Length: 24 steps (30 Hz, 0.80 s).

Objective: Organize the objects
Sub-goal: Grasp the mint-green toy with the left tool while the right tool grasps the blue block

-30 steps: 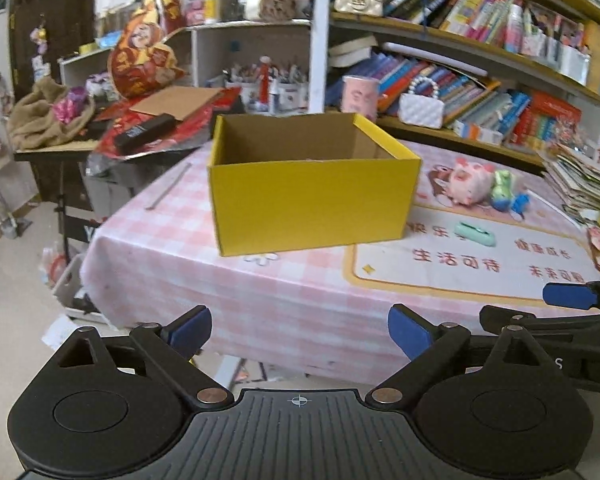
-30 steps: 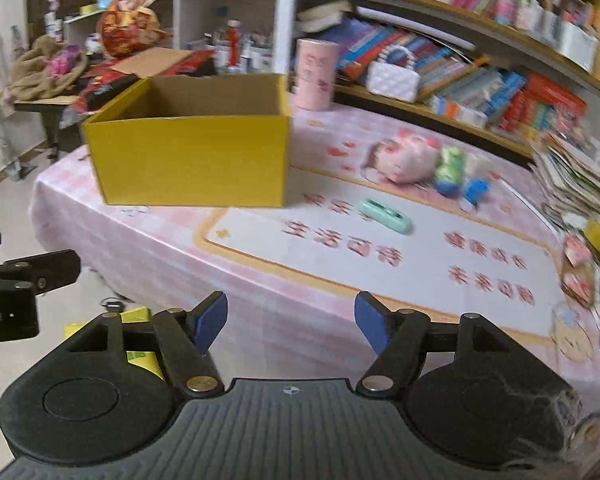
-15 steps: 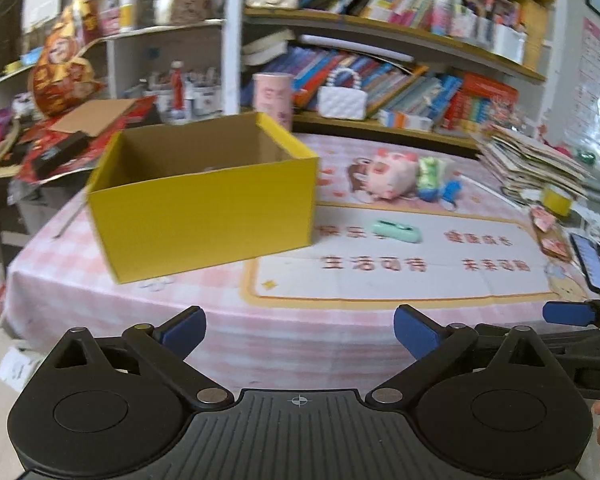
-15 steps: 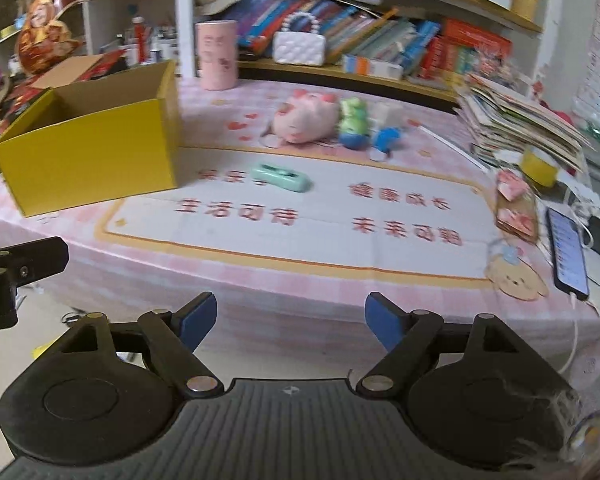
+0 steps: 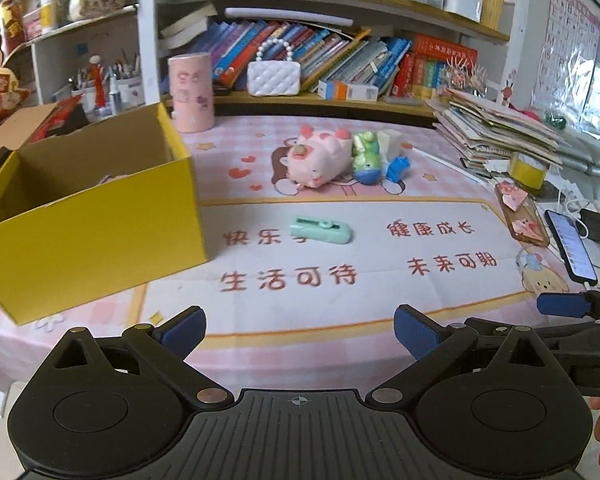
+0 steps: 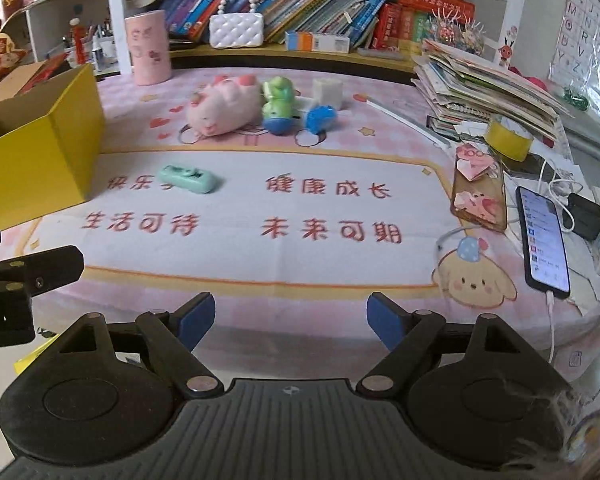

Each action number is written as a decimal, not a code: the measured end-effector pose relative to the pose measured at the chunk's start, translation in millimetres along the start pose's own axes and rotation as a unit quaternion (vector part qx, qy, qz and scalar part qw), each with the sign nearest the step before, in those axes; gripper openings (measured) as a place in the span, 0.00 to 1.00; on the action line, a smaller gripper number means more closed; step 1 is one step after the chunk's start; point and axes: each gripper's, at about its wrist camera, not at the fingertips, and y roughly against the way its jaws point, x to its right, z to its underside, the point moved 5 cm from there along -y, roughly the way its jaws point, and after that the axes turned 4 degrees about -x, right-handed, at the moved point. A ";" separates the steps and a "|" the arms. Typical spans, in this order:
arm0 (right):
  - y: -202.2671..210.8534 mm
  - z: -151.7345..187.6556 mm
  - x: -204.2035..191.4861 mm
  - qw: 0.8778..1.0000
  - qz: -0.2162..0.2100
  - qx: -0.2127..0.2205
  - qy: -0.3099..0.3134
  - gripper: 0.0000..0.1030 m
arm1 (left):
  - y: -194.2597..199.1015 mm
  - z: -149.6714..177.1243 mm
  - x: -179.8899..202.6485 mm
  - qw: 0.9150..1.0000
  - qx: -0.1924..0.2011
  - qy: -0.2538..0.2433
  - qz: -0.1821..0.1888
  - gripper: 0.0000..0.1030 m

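Note:
An open yellow box (image 5: pixel 88 216) (image 6: pixel 36 152) stands on the table's left. A mint green case (image 5: pixel 322 231) (image 6: pixel 188 176) lies on the white mat right of it. Behind lie a pink pig plush (image 5: pixel 318 156) (image 6: pixel 224 106), a green toy (image 5: pixel 366 156) (image 6: pixel 278 104), a blue toy (image 5: pixel 398 168) (image 6: pixel 320 117) and a white cube (image 6: pixel 328 92). My left gripper (image 5: pixel 300 330) is open and empty at the table's front edge. My right gripper (image 6: pixel 290 320) is open and empty, to its right.
A pink cylinder (image 5: pixel 191 92) stands behind the box. A paper stack (image 6: pixel 488 84), yellow tape roll (image 6: pixel 508 138), phone case (image 6: pixel 478 196) and charging phone (image 6: pixel 542 240) sit at the right. Bookshelves (image 5: pixel 340 60) line the back.
Both grippers have swung right and moved closer to the table. The box has shifted to the left of both views and the toys and phone came into view. Both stay open.

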 end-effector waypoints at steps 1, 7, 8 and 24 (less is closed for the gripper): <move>-4.4 -4.1 3.9 1.000 -0.001 -0.001 0.000 0.80 | -5.0 -3.5 3.8 1.000 -0.002 -0.001 -0.001 0.98; -24.2 -28.3 23.9 1.000 -0.008 -0.002 0.007 0.81 | -30.7 -20.3 17.6 1.000 -0.014 0.009 -0.005 0.98; -27.3 -32.0 27.0 1.000 -0.010 -0.002 0.009 0.81 | -35.3 -23.4 19.1 1.000 -0.015 0.013 -0.007 0.98; -86.1 -88.4 71.0 0.999 -0.045 -0.003 0.022 0.82 | -101.6 -62.8 36.3 0.997 -0.039 0.040 -0.059 0.96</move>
